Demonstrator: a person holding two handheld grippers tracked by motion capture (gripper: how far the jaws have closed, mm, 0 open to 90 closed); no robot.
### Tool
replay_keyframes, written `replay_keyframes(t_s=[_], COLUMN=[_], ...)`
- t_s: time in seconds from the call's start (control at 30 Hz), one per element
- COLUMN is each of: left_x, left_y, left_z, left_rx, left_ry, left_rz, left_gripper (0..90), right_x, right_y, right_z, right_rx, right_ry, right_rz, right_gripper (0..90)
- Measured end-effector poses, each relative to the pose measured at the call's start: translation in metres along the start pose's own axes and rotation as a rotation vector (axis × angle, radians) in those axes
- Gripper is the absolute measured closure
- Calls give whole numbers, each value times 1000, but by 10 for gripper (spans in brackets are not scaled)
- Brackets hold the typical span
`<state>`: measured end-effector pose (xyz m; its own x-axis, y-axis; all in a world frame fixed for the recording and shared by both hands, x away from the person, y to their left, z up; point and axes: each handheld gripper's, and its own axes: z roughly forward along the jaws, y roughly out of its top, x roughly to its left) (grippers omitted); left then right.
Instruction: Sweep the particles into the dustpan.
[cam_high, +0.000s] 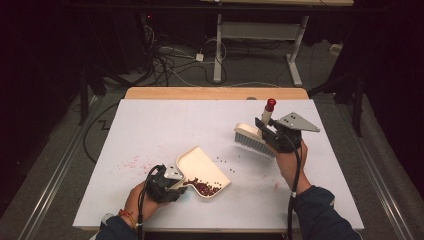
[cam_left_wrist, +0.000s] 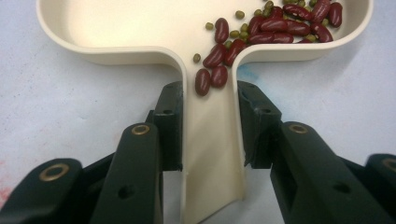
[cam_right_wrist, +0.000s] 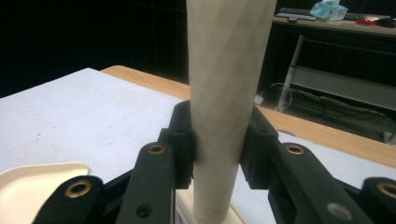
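Closest in, the left gripper (cam_left_wrist: 208, 116) clamps its jaws on the hollow handle of the cream plastic dustpan (cam_high: 202, 167), which rests on the white-covered table (cam_high: 150, 130). Dark red kidney beans (cam_left_wrist: 261, 28) mixed with small green ones have slid toward the pan's handle end. Right of the pan lie a few loose beans (cam_high: 223, 162). Farther right, the right gripper (cam_right_wrist: 217, 140) grips the cream hand brush (cam_high: 254, 140) by its handle, lifted off the table. Sweeping looks mid-way; next, the brush should probably drop behind the strays and push them toward the pan's lip.
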<state>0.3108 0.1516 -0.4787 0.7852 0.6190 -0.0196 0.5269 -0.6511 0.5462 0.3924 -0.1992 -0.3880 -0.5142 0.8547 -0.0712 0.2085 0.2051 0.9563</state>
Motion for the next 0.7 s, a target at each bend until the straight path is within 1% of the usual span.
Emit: replay_keyframes(t_s=[0.13, 0.27, 0.33, 0.37, 0.43, 0.47, 0.57, 0.6, 0.63, 0.7], left_x=[0, -1, -2, -2, -3, -3, -4, -4, -4, -3], left_y=[0, 0, 0, 0, 1, 1, 4, 5, 6, 9], left_z=[0, 0, 0, 0, 0, 1, 1, 1, 2, 3], left_rx=[-2, -2, -2, -1, 3, 3, 5, 7, 12, 13], left_ry=[1, 3, 6, 7, 11, 11, 17, 16, 16, 5], left_rz=[-1, -5, -11, -11, -10, -10, -9, -7, -9, -31], left_gripper=[633, 634, 633, 634, 633, 634, 634, 633, 634, 634], right_x=[0, 5, 13, 21, 32, 39, 54, 58, 62, 70], right_y=[-1, -4, -7, -9, -11, -11, -13, -13, -13, -14], right_z=[2, 4, 6, 8, 8, 8, 5, 4, 3, 3], right_rx=[5, 12, 27, 44, 47, 51, 50, 52, 51, 48], right_ry=[4, 2, 24, 46, 69, 67, 85, 82, 82, 100], right_rz=[1, -17, -24, -28, -47, -73, -93, -113, -118, -109], right_gripper=[699, 698, 698, 699, 698, 698, 696, 695, 696, 695])
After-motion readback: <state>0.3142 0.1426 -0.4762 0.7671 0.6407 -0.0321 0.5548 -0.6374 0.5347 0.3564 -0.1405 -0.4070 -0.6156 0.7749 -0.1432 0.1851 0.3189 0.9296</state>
